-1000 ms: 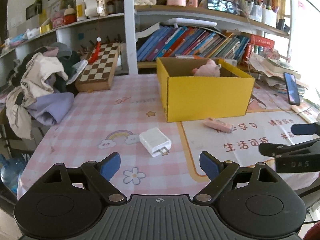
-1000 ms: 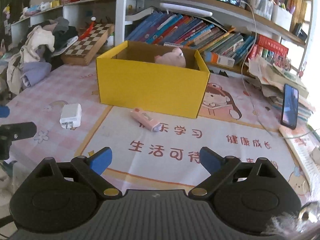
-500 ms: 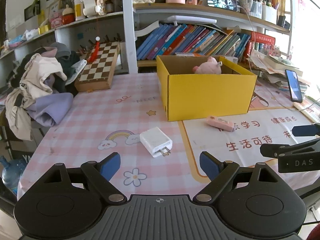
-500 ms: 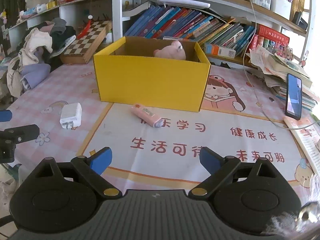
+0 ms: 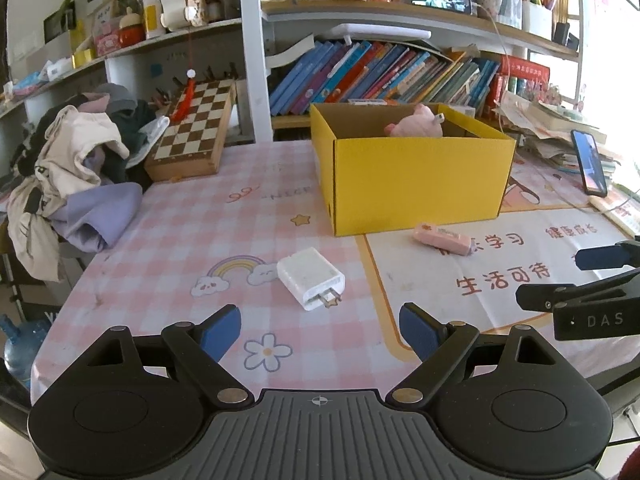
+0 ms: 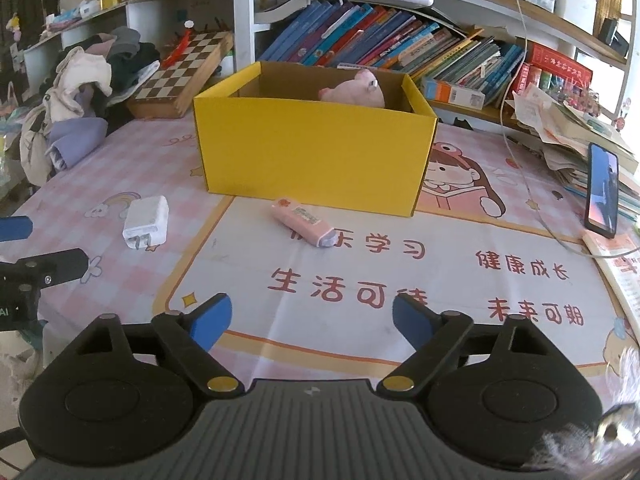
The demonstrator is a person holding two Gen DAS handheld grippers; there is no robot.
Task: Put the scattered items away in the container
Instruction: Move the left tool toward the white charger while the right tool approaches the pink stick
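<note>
A folded wooden chessboard [image 5: 192, 128] leans against the shelf behind the table [image 5: 180, 240], beside a heap of rumpled clothes [image 5: 76, 168]. Slanting colourful books [image 6: 360, 36] fill the shelf, and a black smartphone [image 6: 602, 196] stands propped by stacked papers [image 6: 568, 128].

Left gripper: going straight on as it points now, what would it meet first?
Probably the white charger, lying just ahead of the open left gripper and roughly centred between its fingers. Depth is unclear; if it passed above, the yellow box comes next.
</note>
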